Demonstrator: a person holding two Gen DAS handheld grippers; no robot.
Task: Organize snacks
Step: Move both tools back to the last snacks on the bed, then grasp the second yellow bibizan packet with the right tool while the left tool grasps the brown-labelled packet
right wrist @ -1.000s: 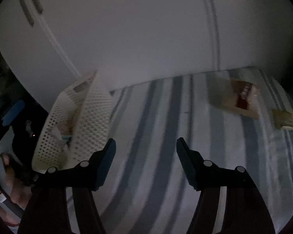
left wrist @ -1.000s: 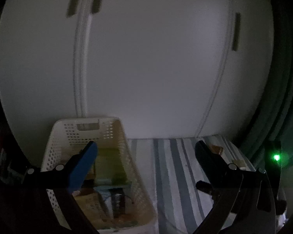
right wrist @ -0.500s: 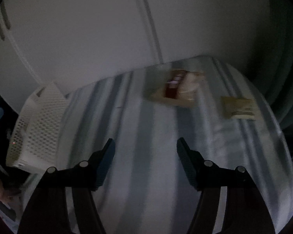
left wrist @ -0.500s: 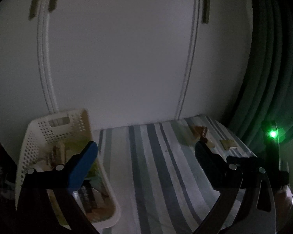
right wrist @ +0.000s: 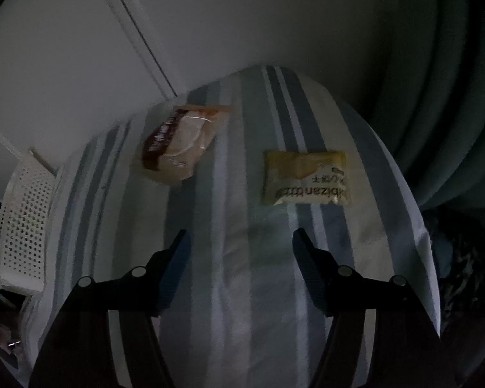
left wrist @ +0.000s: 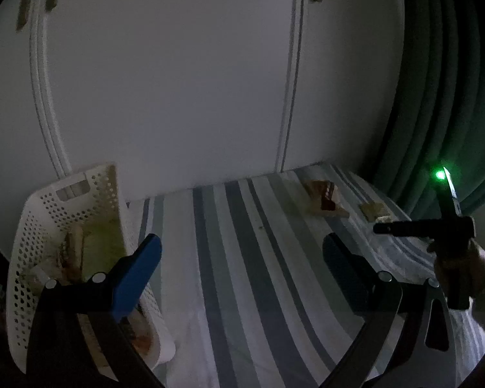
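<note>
Well, it's all v. dim, so colours and print are hard to read. The white perforated plastic basket [left wrist: 64,242] sits at the left edge of the blue-and-white striped cloth surface [left wrist: 242,258]; its contents are murky, just packets in brown and green tones, can't tell which or how many. The left tongs' finger covers part of it, and in the right wrist view only its outer wall [right wrist: 22,232] shows. The brown-and-clear wrapped snack packet [right wrist: 181,142] lies near the far edge of the cloth, label unreadable. Just beside it to the right, apart, is the pale yellow flat sachet [right wrist: 305,177], print upside down and partly legible. In the left view the sachet [left wrist: 375,210] is partly cut off by the other tool.

The left gripper [left wrist: 242,258] hovers over the cloth w/ jaws spread wide, nothing between them. The right gripper [right wrist: 239,252] points down at the cloth just short of the sachet, jaws also wide, empty. A hand [left wrist: 462,268] grips the right tool's handle at the right edge, below a green light [left wrist: 440,174].
</note>
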